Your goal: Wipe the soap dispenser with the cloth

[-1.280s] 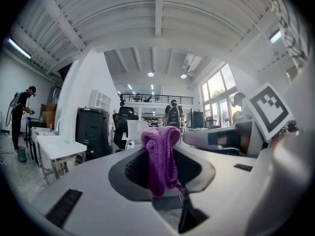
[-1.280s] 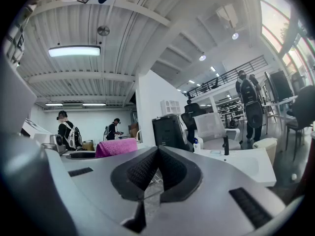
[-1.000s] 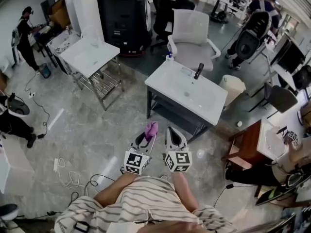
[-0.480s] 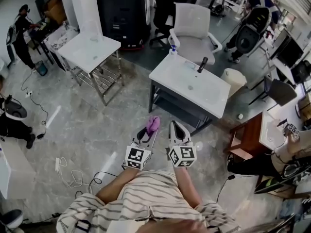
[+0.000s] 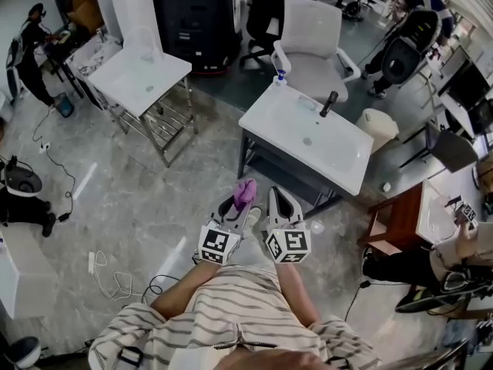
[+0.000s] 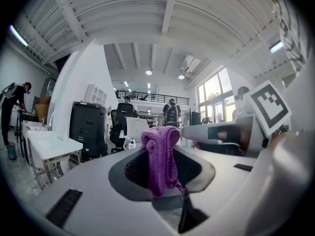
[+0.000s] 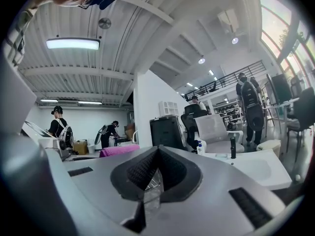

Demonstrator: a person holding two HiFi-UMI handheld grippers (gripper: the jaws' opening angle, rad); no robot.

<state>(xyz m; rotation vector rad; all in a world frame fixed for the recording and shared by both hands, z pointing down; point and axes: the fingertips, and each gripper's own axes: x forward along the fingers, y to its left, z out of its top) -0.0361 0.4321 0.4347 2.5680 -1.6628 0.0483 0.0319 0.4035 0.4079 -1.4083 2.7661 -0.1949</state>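
Both grippers have come forward together, and the white sink surface (image 5: 262, 122) now lies nearer their tips than 1 second ago, though a stretch of floor still separates them.

The left gripper (image 5: 237, 209) is clenched on the purple cloth (image 5: 246, 190), which is bunched upright between its jaws with a loose end hanging down. The right gripper (image 5: 280, 201) is closed with nothing in it.

The soap dispenser (image 5: 280, 76) stands at the far left corner of that surface, well apart from both grippers. It looks like a small plastic pump bottle, so it is probably light and liable to tip or skid on the smooth top. The empty gripper would best steady it by the body, not the pump head. The cloth is soft and limp, so it should fold round the bottle easily.

The basin lies between the person and the bottle, so the reach goes across or round it. The black faucet (image 5: 330, 103) stands along the back edge, apart from the bottle, and a white chair (image 5: 312, 45) sits close behind. A 2nd white surface (image 5: 139, 72) stands off to the left.
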